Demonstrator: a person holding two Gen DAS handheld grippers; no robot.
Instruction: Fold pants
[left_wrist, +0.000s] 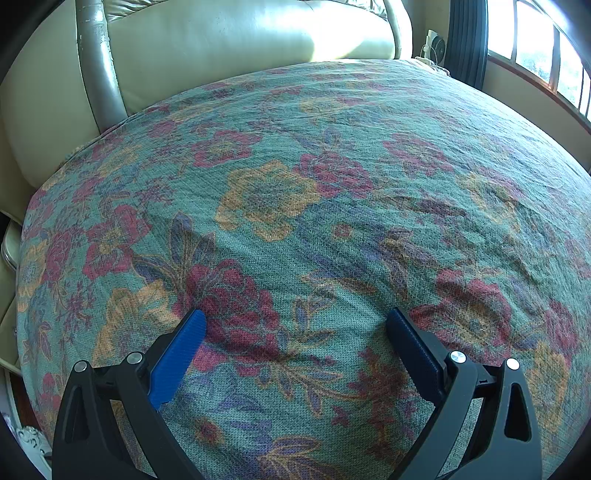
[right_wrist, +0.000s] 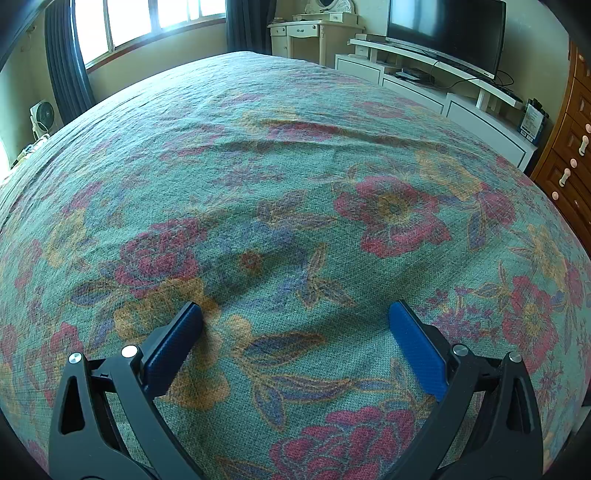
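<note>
No pants show in either view. My left gripper (left_wrist: 295, 317) is open and empty, with its blue-padded fingers (left_wrist: 184, 347) spread wide just above a bed covered by a green floral bedspread (left_wrist: 295, 166). My right gripper (right_wrist: 295, 308) is also open and empty, with blue pads (right_wrist: 417, 347) spread wide over the same bedspread (right_wrist: 258, 147). Neither gripper holds anything.
A cream padded headboard (left_wrist: 221, 37) stands at the bed's far end in the left wrist view, with a window (left_wrist: 546, 48) at right. In the right wrist view a TV (right_wrist: 447, 29) on a white stand, a cream dresser (right_wrist: 314, 37) and a wooden drawer chest (right_wrist: 569, 147) line the far side.
</note>
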